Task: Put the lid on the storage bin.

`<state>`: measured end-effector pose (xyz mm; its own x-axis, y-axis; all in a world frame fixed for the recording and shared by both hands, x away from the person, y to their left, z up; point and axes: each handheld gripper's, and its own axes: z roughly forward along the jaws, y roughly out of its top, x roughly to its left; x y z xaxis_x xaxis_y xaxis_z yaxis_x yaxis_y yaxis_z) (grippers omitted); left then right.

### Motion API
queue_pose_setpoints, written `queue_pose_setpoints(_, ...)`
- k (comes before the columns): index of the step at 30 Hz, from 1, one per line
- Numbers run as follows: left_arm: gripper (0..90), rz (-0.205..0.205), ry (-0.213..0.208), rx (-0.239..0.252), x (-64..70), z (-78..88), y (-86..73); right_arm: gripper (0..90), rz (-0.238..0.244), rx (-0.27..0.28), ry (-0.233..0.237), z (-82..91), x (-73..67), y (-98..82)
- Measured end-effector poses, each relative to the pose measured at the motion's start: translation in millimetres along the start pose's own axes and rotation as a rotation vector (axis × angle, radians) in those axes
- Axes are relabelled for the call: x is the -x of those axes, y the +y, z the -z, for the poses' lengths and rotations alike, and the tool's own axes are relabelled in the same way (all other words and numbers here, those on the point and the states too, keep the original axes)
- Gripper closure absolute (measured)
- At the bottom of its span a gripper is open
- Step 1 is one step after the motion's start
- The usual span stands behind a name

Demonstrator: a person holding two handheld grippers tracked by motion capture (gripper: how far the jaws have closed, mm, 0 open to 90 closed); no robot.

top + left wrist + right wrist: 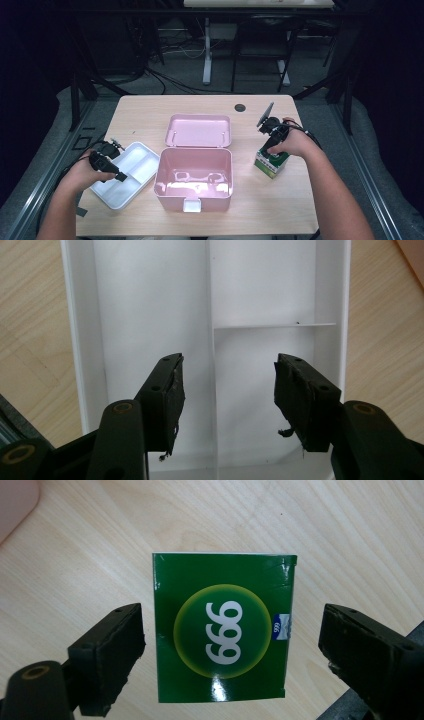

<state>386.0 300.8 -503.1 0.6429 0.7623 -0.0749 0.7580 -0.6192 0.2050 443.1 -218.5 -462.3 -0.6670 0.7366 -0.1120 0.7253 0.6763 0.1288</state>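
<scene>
A green box (272,162) with a white "999" in a yellow ring (222,630) stands on the wooden table at the right. My right gripper (273,134) hangs just above it, open (232,630), with one jaw on each side of the box top and a gap on both sides. My left gripper (119,175) is over the white divided tray (145,148) at the left. It is open (227,390), with nothing between its pads (172,400). Beneath it, the tray (80,340) has bare compartments.
An open pink box (160,170) stands in the middle near the front edge, with its pink lid (199,131) lying flat behind it. A dark round hole (240,107) sits at the back of the table. Chairs and table legs stand beyond.
</scene>
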Motion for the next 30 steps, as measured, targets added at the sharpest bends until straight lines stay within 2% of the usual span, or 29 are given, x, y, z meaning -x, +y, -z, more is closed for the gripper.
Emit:
queue_pose_setpoints(4, 45.5, -0.005, 0.002, -0.003, 0.9, -0.3, 0.8, 8.8, -0.008, -0.024, 0.000, -2.7, 3.2, -0.2)
queue_pose_setpoints(10, 45.6, -0.006, -0.001, -0.005, 1.9, -1.0, 1.4, 7.9, -0.039, -0.012, 0.024, -10.9, 8.1, -4.4)
queue_pose_setpoints(14, 45.6, -0.003, 0.025, -0.021, 1.4, -3.4, 2.0, 6.8, -0.034, -0.025, 0.049, -16.6, 9.8, -6.8)
queue_pose_setpoints(18, 45.6, -0.003, 0.008, -0.015, 1.8, -3.3, 1.9, 3.7, -0.038, -0.020, 0.061, -19.9, 12.5, -8.3)
queue_pose_setpoints(19, 45.6, -0.005, 0.006, -0.014, 1.9, -2.9, 2.0, 3.5, -0.039, -0.034, 0.073, -19.2, 14.0, -8.2)
queue_pose_setpoints(21, 45.6, -0.006, 0.008, -0.007, 1.9, -2.2, 1.8, 3.6, -0.053, -0.014, 0.095, -21.4, 15.5, -10.0)
queue_pose_setpoints(22, 45.6, -0.007, 0.007, -0.007, 1.8, -2.2, 1.7, 3.6, -0.052, -0.034, 0.104, -21.3, 16.5, -10.5)
queue_pose_setpoints(24, 45.6, -0.008, 0.006, -0.013, 1.6, -2.4, 1.8, 3.7, -0.052, -0.040, 0.113, -23.0, 16.5, -11.6)
queue_pose_setpoints(26, 45.6, -0.004, 0.005, -0.014, 2.0, -3.3, 1.9, 3.7, -0.056, -0.023, 0.134, -25.4, 15.5, -13.3)
queue_pose_setpoints(28, 45.6, -0.009, 0.005, -0.013, 2.2, -3.6, 2.3, 3.7, -0.053, -0.025, 0.137, -25.6, 15.1, -13.8)
queue_pose_setpoints(29, 45.6, -0.009, 0.005, -0.015, 2.3, -3.6, 2.5, 4.0, -0.048, -0.044, 0.138, -24.4, 15.4, -13.3)
queue_pose_setpoints(30, 45.6, -0.008, 0.006, -0.015, 2.7, -3.6, 2.6, 4.4, -0.054, -0.026, 0.145, -25.8, 14.4, -13.9)
